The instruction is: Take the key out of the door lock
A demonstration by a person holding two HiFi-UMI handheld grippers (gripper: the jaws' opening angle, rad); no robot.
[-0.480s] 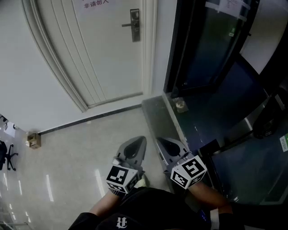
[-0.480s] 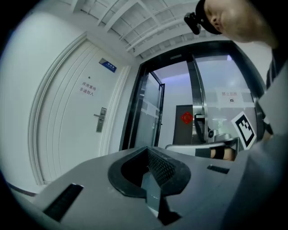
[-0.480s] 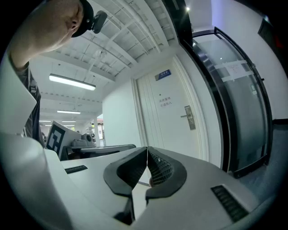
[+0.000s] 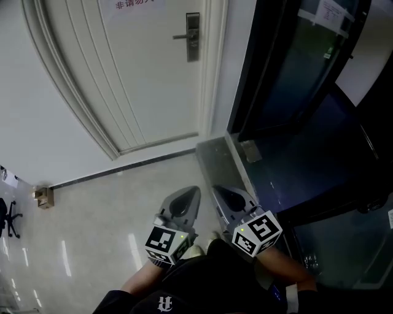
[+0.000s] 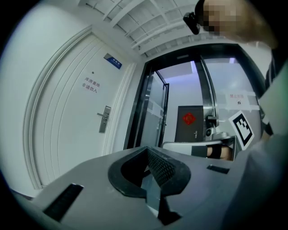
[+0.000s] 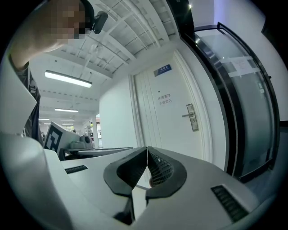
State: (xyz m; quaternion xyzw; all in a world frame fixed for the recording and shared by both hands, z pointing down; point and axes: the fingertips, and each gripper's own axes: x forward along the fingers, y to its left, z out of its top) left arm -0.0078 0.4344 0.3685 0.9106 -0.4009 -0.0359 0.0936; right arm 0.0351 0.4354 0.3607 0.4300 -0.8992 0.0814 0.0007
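A white door stands ahead and is closed. Its metal lock plate with a lever handle is high in the head view; the lock plate also shows in the left gripper view, and the lock plate in the right gripper view. It is too far and small to make out a key. My left gripper and right gripper are held side by side low near my body, far from the lock. Both are shut and hold nothing.
A black-framed glass door stands right of the white door, with a metal threshold at its foot. A paper sign hangs on the white door. A small box sits by the left wall. The floor tiles are glossy.
The head view has shifted: the lock plate now sits a little farther right and lower in the picture. Both grippers keep the same place and stay shut.
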